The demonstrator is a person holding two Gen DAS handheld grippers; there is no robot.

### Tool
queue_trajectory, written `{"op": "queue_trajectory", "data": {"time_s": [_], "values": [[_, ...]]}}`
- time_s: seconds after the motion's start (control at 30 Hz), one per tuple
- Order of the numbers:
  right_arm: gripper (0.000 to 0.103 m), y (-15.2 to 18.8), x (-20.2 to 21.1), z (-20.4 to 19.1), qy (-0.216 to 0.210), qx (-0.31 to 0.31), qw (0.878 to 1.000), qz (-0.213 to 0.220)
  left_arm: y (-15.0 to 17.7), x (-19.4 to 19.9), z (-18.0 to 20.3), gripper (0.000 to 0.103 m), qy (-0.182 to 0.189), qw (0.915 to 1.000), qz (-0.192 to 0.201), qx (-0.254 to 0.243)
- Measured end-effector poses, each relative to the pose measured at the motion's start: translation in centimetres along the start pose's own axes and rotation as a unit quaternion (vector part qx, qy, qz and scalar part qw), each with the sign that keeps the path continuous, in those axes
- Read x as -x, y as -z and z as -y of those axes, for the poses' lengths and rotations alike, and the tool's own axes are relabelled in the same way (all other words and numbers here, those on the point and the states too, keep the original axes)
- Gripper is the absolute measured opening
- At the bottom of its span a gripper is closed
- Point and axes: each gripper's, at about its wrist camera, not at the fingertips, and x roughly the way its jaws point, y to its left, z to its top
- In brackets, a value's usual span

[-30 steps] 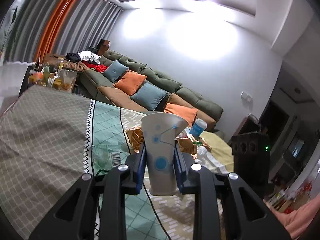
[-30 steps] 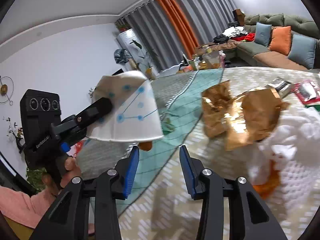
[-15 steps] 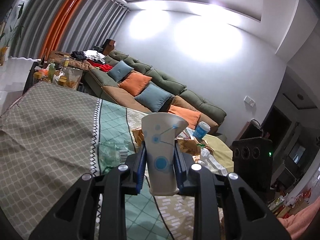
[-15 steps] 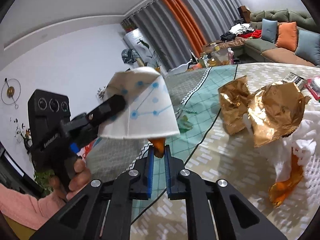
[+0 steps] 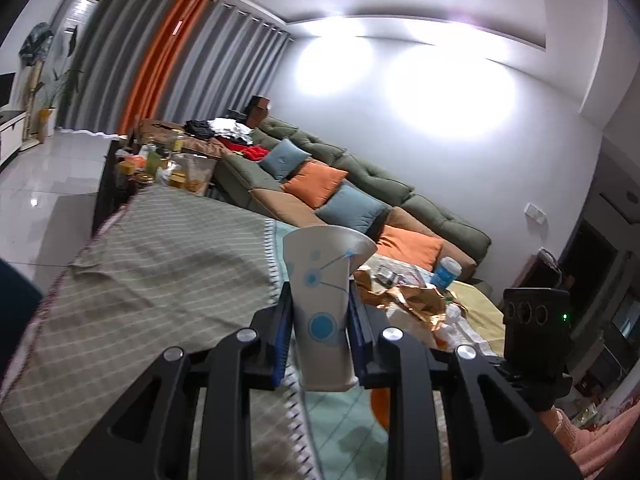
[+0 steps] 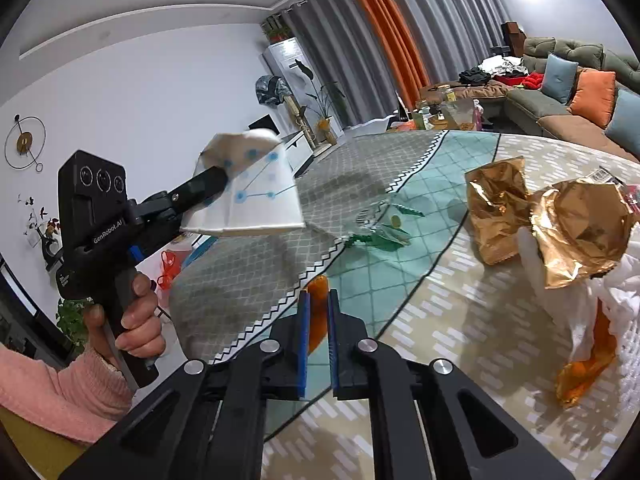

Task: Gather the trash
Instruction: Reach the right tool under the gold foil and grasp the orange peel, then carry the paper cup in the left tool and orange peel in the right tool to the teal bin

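Note:
My left gripper point(image 5: 320, 304) is shut on a squashed white paper cup point(image 5: 324, 312) with blue dots, held up above the cloth-covered table point(image 5: 160, 264). The cup also shows in the right wrist view point(image 6: 256, 196), at the left. My right gripper point(image 6: 316, 300) is shut on a small orange wrapper point(image 6: 318, 312) just above the table. Gold foil wrappers point(image 6: 560, 220), white tissue point(image 6: 616, 292), another orange wrapper point(image 6: 588, 364) and a clear green-printed wrapper point(image 6: 380, 228) lie on the table.
A blue-and-white cup point(image 5: 446, 272) stands at the far end of the table among packets. A long sofa point(image 5: 360, 196) with cushions runs behind it. A cluttered side table point(image 5: 168, 160) stands at the far left. A red bag point(image 6: 170, 268) lies on the floor.
My right gripper closed on the small orange wrapper and holds it. My left gripper swung left with the cup, away from the trash pile.

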Motion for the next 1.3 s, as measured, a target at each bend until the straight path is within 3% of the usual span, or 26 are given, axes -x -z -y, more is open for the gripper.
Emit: {"op": "queue_trajectory", "data": {"time_s": [0.3,0.5,0.57,0.7,0.8,0.87,1.3], "values": [[0.008,-0.6,-1.4,-1.2,-0.013,0.004,1.000,-0.006,-0.1,3.7,-3.0,0.026,-0.039,0.9990,0.014,0.017],[0.010,-0.4,-4.7,-1.1,-0.016,-0.011,0.998,-0.059,0.5,4.9,-4.6,0.026,-0.055,0.9980,0.012,0.030],[0.019,-0.3,-5.3,-1.1,-0.019,-0.019,0.997,-0.069,0.7,5.1,-5.1,0.026,-0.060,0.9976,0.008,0.035],[0.028,-0.2,-6.2,-1.2,-0.013,-0.023,0.996,-0.088,1.4,5.6,-6.2,0.026,-0.069,0.9965,0.006,0.047],[0.028,-0.2,-6.8,-1.3,-0.013,-0.024,0.995,-0.101,1.7,5.9,-6.9,0.026,-0.077,0.9956,0.005,0.053],[0.016,-0.3,-6.6,-1.6,-0.020,-0.018,0.995,-0.099,1.8,6.3,-7.2,0.026,-0.086,0.9949,0.006,0.054],[0.016,-2.9,-8.4,-6.0,-0.049,0.033,0.996,-0.073,1.2,9.9,-9.4,0.026,-0.148,0.9872,0.021,0.055]]}}
